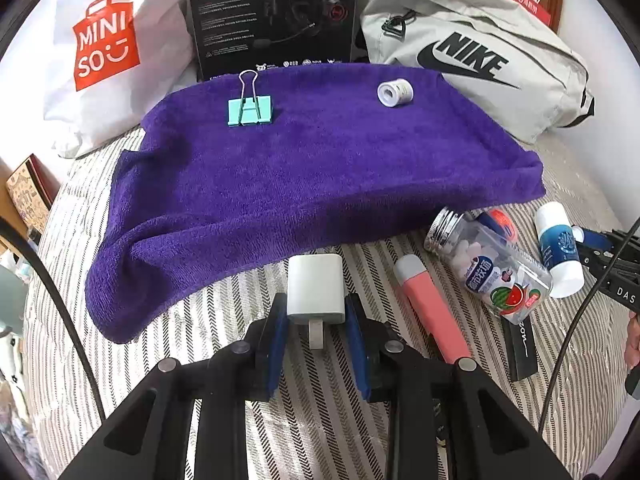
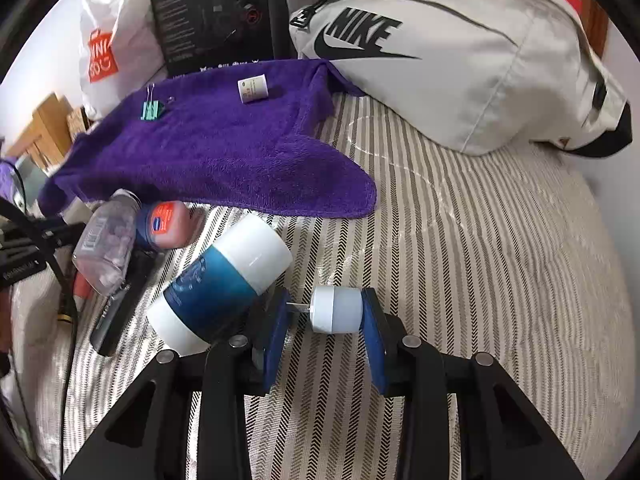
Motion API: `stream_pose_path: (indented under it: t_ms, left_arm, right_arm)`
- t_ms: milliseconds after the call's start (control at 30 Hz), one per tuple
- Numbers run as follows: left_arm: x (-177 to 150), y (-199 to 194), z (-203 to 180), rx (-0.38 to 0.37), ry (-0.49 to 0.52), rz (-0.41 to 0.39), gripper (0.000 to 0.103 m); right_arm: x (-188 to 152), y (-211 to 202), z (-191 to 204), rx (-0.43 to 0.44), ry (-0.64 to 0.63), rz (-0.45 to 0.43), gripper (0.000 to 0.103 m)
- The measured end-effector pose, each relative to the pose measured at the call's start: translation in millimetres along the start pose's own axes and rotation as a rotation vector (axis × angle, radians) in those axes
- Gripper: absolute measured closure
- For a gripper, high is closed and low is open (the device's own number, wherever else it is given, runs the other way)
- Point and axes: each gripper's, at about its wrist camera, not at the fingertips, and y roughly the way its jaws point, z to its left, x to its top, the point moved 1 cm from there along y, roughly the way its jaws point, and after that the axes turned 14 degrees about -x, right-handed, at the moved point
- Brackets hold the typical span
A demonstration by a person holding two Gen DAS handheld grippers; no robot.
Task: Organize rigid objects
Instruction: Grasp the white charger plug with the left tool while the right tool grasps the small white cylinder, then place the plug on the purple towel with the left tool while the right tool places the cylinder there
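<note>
My left gripper (image 1: 316, 320) is shut on a white charger plug (image 1: 316, 290), its prong pointing back at me, just before the near edge of the purple towel (image 1: 304, 168). On the towel lie a mint binder clip (image 1: 250, 108) and a small white jar (image 1: 394, 92). My right gripper (image 2: 326, 316) is shut on a small white and pale-blue cylinder (image 2: 336, 310) with a metal pin, held low over the striped cover. Close on its left lies a blue and white bottle (image 2: 220, 284). The left wrist view shows the right gripper (image 1: 592, 244) at the right edge.
A clear candy bottle (image 1: 492, 268), a pink jar (image 2: 168, 224), a pink and grey stick (image 1: 432, 304) and a flat black item (image 1: 520, 348) lie in a cluster. A MINISO bag (image 1: 108, 44), a black headset box (image 1: 276, 12) and a grey Nike bag (image 1: 480, 60) stand behind the towel.
</note>
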Motion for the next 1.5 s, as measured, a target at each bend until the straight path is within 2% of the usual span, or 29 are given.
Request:
stream_pose_path:
  t_ms: [233,600,900,1067,1200,1500]
  left_arm:
    - [-4.5,-11.9,4.6,0.009,-0.01,-0.01,0.076]
    - [-5.3,-7.2,15.5,-0.054,-0.044,-0.036,0.076]
    - [3.1,-1.1,14.5,-0.03,-0.075,-0.041,0.076]
    - [1.7,-1.0,11.7,-0.017,-0.051,-0.043,0.078]
    - [-1.1,-8.3,16.1,-0.05,-0.065,-0.044,0.078]
    - [4.2,-39.8,29.3,-0.054,-0.089,-0.092,0.078]
  right_arm:
    - [-8.4,-7.1,-8.3,0.013,0.005,0.034,0.067]
    - [-12.8,-8.4,-4.3,-0.019,-0.002,0.025,0.067]
    - [-12.9,-8.7,-3.9,-0.021,-0.011,0.019,0.067]
    - [-13.7,-8.8,-4.6,-0.017,-0.012,0.019,0.067]
    - [-12.3,-10.8,-5.8,-0.004,-0.014,0.032,0.067]
    - [11.7,-26.7,1.1,0.036,-0.054,0.002,0.067]
